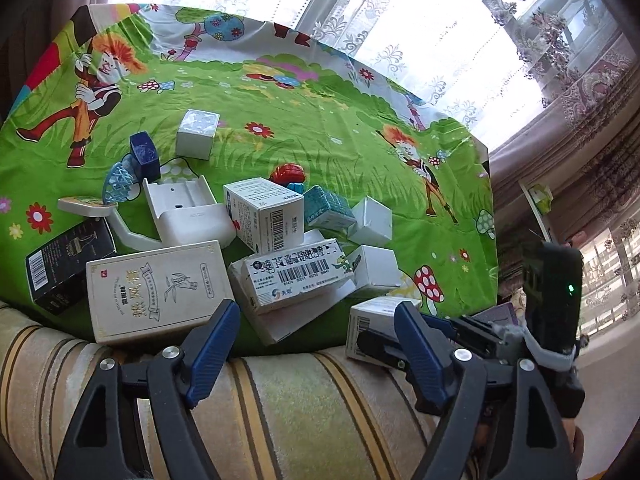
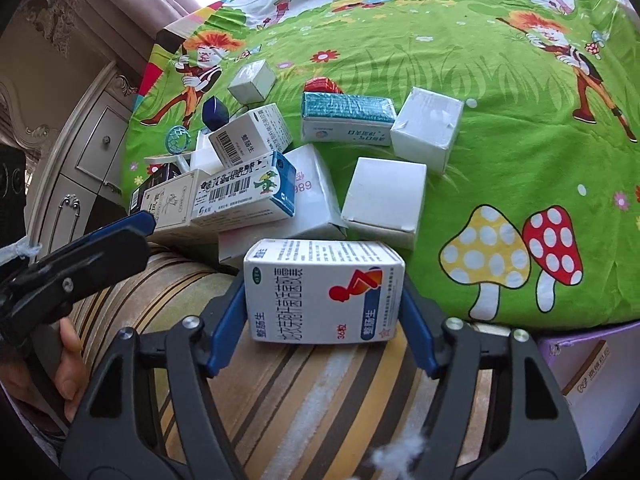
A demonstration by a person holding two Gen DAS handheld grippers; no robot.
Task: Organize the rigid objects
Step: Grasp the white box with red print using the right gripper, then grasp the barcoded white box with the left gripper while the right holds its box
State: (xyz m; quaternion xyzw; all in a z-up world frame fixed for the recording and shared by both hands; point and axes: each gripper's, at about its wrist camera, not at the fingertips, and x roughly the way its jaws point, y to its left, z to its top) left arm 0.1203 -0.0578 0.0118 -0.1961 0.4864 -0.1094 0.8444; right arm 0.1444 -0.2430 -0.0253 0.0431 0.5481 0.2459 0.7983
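The right claw [image 2: 322, 320], its blue pads closed against both short ends, holds a white medicine box [image 2: 323, 291] crosswise directly between its fingers, while the left claw [image 1: 316, 344] hovers wide open and empty just beside it.

Cartoon-printed green sheet [image 2: 500, 152], striped cushion [image 2: 304, 392], lace curtains [image 1: 400, 12].

Left claw [image 1: 316, 334] agape, right claw [image 2: 322, 294] clamped, both angled down

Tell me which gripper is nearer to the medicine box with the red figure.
Right. The right gripper has its fingers on both sides of the medicine box; the left gripper is apart, to its left.
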